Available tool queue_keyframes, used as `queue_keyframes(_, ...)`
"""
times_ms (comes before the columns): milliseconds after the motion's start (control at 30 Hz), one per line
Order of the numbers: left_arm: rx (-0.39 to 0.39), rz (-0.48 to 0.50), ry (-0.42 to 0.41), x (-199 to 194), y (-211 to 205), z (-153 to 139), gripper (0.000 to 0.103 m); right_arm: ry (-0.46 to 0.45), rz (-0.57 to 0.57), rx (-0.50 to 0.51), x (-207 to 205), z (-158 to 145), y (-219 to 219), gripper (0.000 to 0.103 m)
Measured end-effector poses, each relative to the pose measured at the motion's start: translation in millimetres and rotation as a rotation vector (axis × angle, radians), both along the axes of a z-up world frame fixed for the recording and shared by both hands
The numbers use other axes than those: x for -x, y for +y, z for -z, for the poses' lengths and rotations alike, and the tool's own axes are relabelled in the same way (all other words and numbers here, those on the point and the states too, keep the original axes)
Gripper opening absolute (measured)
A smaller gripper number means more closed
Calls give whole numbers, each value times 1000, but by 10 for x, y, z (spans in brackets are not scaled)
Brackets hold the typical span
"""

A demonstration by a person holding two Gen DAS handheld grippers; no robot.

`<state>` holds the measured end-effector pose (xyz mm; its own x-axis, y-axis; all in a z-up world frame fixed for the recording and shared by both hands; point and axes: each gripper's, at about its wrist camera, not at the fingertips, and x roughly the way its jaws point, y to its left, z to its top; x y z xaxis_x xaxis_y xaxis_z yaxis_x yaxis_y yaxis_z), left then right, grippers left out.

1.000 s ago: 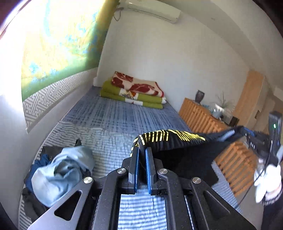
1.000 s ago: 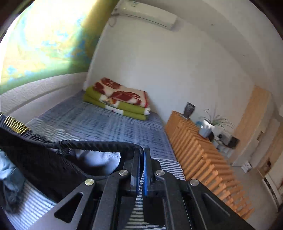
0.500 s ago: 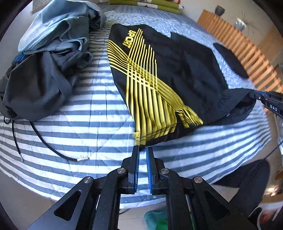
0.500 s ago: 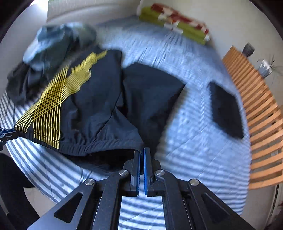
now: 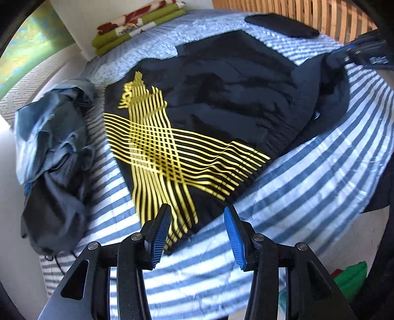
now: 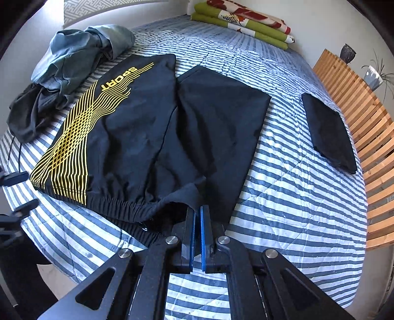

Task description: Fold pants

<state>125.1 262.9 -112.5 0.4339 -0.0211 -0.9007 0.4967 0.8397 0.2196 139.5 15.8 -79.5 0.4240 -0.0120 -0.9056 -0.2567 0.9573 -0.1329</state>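
left gripper (image 5: 197,221) spread above the black pants (image 6: 157,137) on the striped bed (image 6: 283,197); right gripper (image 6: 197,216) pinches their waistband.

A blue-striped bed (image 6: 283,201) filled the room, sunlit; a slatted wooden rail (image 6: 364,128) ran beside it, white walls (image 6: 317,27) behind.

The left wrist camera sits just behind the left hand-held gripper (image 5: 197,231) and looks down along its fingers at the near edge of the bed (image 5: 320,177), very close to the black shorts (image 5: 221,103). It faces across toward the right hand-held gripper (image 5: 364,51). The right wrist camera sits behind its own gripper (image 6: 198,231), close above the waistband, and looks up the bed toward the folded blankets (image 6: 246,22). Both views share the shorts, the striped bed cover, the pile of clothes (image 6: 73,64) and the wooden slat rail (image 6: 357,110).
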Motion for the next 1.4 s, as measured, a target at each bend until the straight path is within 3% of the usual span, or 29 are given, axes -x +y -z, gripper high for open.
queue_keyframes(67, 17, -4, 41, -133, -17, 119, 48, 13, 14, -25, -23, 7, -65, 3)
queue_keyframes(133, 59, -13, 75, -220, 10, 167, 31, 16, 23, -39, -50, 13, -109, 3)
queue_keyframes(167, 85, -27, 95, -263, 52, 167, 16, 14, 31, -44, -69, 16, -130, 4)
queue_keyframes(233, 159, -55, 119, -329, 172, 122, 8, 16, 40, -64, -105, 24, -160, 4)
queue_keyframes(300, 245, -113, 121, -375, 339, -9, 6, 21, 48, -83, -138, 50, -184, 8)
queue_keyframes(367, 301, -165, 110, -411, 509, -105, 4, 25, 52, -103, -135, 90, -202, 19)
queue_keyframes(433, 346, -210, 108, -439, 685, -172, 3, 22, 56, -122, -94, 144, -215, 38)
queue_keyframes(533, 373, -238, 104, -403, 847, -222, 3, 32, 58, -113, 15, 273, -202, 42)
queue_keyframes(733, 386, -260, 99, -332, 991, -237, 10, 27, -1, 1, 227, 562, 13, 41)
queue_keyframes(800, 375, -234, 96, -277, 964, -225, 28, 22, -10, 37, 244, 623, 73, 41)
queue_keyframes(867, 304, -204, 60, -169, 891, -187, 49, 22, -6, 36, 237, 644, 63, 41)
queue_keyframes(900, 266, -179, 43, -102, 841, -167, 54, 24, 4, 32, 228, 647, 45, 41)
queue_keyframes(1033, 47, -81, -45, 76, 547, -28, 54, 29, 35, 12, 182, 643, -30, 41)
queue_keyframes(1100, 6, -96, -50, 10, 529, 43, 50, 38, 46, -2, 174, 651, -56, 41)
queue_keyframes(1133, 2, -105, -56, -42, 545, 62, 43, 42, 53, -8, 170, 657, -75, 41)
queue_keyframes(1167, -2, -111, -53, -82, 563, 74, 28, 41, 61, -12, 172, 660, -93, 41)
queue_keyframes(1300, 94, -162, -20, -192, 752, -18, 21, 44, 72, -14, 199, 671, -150, 40)
queue_keyframes(1400, 179, -197, -5, -216, 908, -152, 19, 42, 98, -40, 180, 640, -224, 29)
